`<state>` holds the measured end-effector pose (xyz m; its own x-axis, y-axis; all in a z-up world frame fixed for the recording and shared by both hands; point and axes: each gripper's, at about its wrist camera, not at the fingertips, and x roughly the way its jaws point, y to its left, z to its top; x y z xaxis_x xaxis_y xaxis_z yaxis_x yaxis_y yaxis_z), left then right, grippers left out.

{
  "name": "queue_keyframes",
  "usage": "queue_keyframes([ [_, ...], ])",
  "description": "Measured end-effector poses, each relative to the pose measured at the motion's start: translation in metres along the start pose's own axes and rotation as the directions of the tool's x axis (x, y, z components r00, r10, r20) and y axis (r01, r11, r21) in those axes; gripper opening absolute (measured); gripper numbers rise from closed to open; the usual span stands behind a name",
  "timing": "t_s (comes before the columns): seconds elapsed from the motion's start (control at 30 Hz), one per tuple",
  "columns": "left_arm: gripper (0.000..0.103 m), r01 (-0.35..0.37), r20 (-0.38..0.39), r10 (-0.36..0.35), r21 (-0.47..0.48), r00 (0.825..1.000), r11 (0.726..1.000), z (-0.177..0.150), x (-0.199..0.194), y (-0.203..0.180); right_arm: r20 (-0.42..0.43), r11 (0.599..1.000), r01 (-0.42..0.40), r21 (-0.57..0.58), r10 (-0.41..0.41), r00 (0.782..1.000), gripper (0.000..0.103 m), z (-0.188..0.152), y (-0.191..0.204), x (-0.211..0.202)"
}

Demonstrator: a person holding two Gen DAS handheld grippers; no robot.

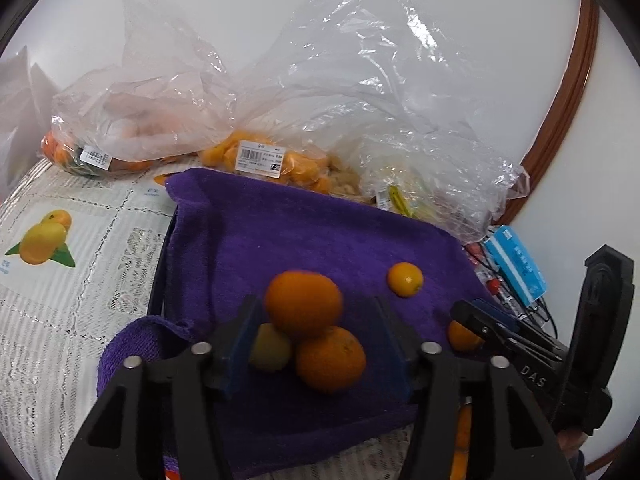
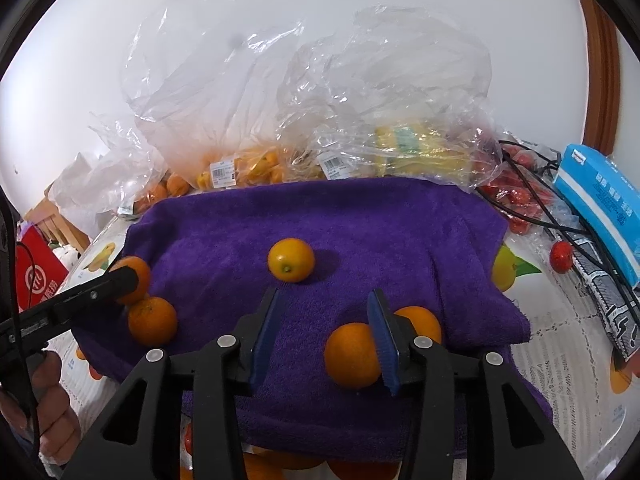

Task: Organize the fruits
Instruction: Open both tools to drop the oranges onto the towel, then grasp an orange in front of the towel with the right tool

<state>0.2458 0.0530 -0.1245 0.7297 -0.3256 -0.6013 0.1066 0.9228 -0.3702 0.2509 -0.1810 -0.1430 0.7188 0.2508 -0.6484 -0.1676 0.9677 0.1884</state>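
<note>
Five oranges sit loose on my purple towel (image 2: pixel 360 232), and both tongs hang over it with jaws apart, gripping nothing. My left gripper (image 1: pixel 316 344) frames a blurred orange (image 1: pixel 303 303) stacked on another orange (image 1: pixel 331 360); my right gripper (image 2: pixel 326 332) has an orange (image 2: pixel 352 354) against its right pad. A small orange (image 2: pixel 291 260) lies alone ahead. Crinkled plastic bags (image 2: pixel 248 92) of fruit crowd the back, a blue box (image 2: pixel 600 204) at right, lace tablecloth (image 1: pixel 72 280) underneath, white wall beyond.
</note>
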Motion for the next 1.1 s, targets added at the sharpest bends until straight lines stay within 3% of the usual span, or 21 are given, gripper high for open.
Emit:
queue_keyframes([
  [0.27, 0.062, -0.015, 0.013, 0.014, 0.023, 1.0, 1.0, -0.004, -0.002, -0.008, 0.046, 1.0, 0.011, 0.026, -0.012, 0.999, 0.052, 0.001, -0.003, -0.011],
  [0.47, 0.062, -0.047, 0.068, 0.042, 0.078, 0.997, 0.996, -0.011, -0.013, -0.022, 0.103, 0.999, 0.027, 0.032, -0.031, 0.994, 0.052, 0.001, 0.005, -0.027],
  [0.67, 0.062, -0.093, 0.113, 0.076, 0.154, 0.991, 0.984, -0.018, -0.024, -0.037, 0.15, 1.0, -0.008, 0.025, 0.004, 0.989, 0.052, -0.005, 0.012, -0.054],
  [0.93, 0.062, -0.148, 0.121, 0.131, 0.147, 0.984, 0.978, -0.024, -0.038, -0.033, 0.099, 0.996, -0.029, 0.081, 0.021, 0.995, 0.052, -0.031, 0.007, -0.078],
  [1.1, 0.062, -0.138, 0.091, 0.128, 0.125, 0.988, 0.982, -0.034, -0.047, -0.026, 0.004, 0.993, -0.004, 0.118, 0.004, 1.0, 0.05, -0.059, 0.005, -0.08],
])
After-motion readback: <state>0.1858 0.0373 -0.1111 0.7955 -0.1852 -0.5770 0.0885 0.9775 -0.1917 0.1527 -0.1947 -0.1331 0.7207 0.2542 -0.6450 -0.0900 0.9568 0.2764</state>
